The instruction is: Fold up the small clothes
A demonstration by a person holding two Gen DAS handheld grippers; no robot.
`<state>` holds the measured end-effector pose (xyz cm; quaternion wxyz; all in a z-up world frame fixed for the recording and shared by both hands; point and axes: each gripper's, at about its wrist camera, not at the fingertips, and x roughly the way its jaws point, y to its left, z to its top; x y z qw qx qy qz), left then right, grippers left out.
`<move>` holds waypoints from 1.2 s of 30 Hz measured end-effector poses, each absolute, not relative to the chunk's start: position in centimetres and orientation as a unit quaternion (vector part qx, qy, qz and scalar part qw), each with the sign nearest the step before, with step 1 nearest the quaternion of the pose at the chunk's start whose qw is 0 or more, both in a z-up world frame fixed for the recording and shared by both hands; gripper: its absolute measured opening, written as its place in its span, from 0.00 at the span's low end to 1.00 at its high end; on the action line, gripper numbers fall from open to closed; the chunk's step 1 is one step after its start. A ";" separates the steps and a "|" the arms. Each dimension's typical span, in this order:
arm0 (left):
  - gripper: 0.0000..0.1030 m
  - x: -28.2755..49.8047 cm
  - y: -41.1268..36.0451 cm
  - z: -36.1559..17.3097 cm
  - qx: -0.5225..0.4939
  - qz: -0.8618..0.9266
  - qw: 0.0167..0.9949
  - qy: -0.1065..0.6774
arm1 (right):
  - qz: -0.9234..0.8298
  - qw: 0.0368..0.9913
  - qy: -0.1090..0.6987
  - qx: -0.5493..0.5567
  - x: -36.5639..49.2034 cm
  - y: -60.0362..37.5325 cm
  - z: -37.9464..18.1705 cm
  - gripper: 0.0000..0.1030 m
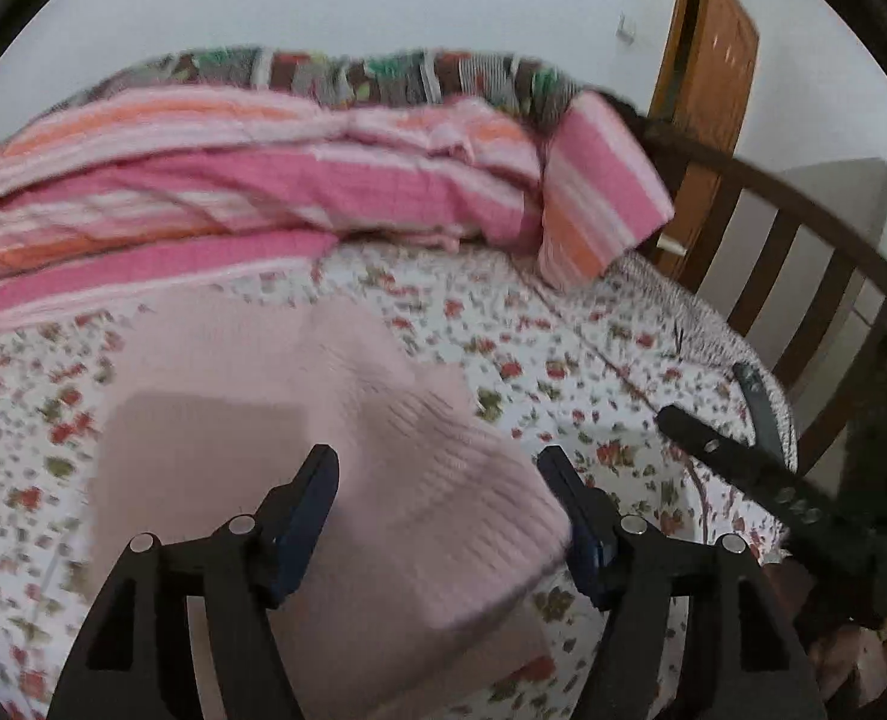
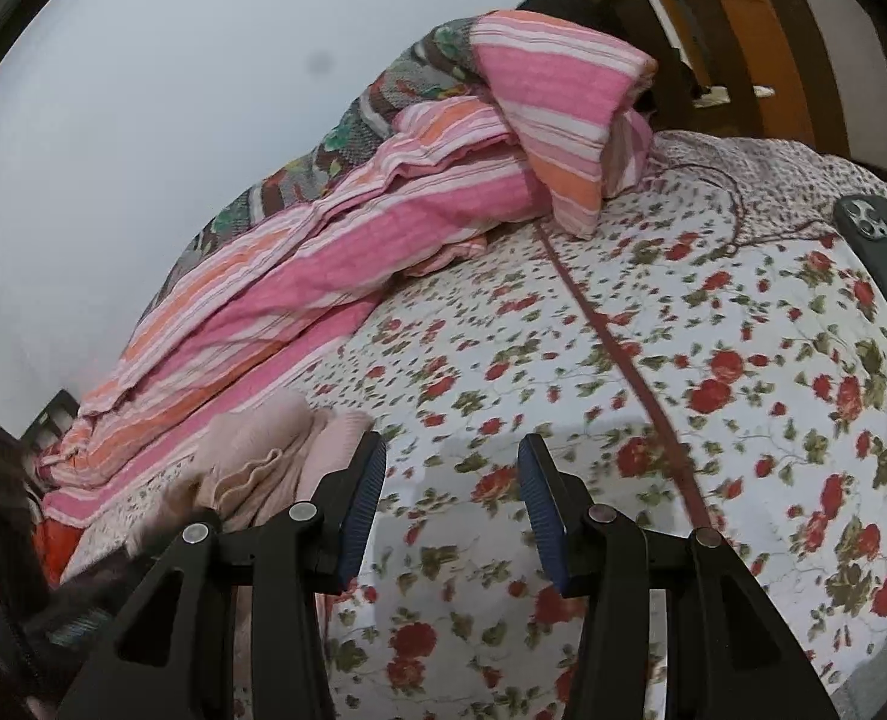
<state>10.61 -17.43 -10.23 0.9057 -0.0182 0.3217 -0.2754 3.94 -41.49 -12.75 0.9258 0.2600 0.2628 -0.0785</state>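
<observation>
"Pink knit garment, pictured on the floral sheet of a bed. Lay partly folded, ribbed edge nearest the lens."

"Held?"

"Not clamped, by the look of it. Left gripper hung right over it, jaws standing well apart, the knit filling the gap beneath and between them. Hard to tell through the blur whether a pad brushed the cloth."

"And the right gripper?"

"Jaws parted too, with only bare floral sheet between them. Hovered off to one side; seen from there, the pink knit garment sat to the left, just past the left finger."

"Long axis?"

"Ran away from the left gripper, from the near ribbed edge up and leftward towards the striped blanket heaped at the far side."

"Nearer hand, then?"

"The left, clearly. Judged best placed to take the near edge. Would have meant a sideways reach to the left for the right."

"Anything in the way?"

"Only a dark phone, well apart on the far right of the sheet."
</observation>
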 end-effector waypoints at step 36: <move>0.71 16.8 -1.1 -14.7 -0.107 -0.282 0.902 0.308 | -0.019 0.933 0.335 0.129 7.1 -29.7 -13.8 0.21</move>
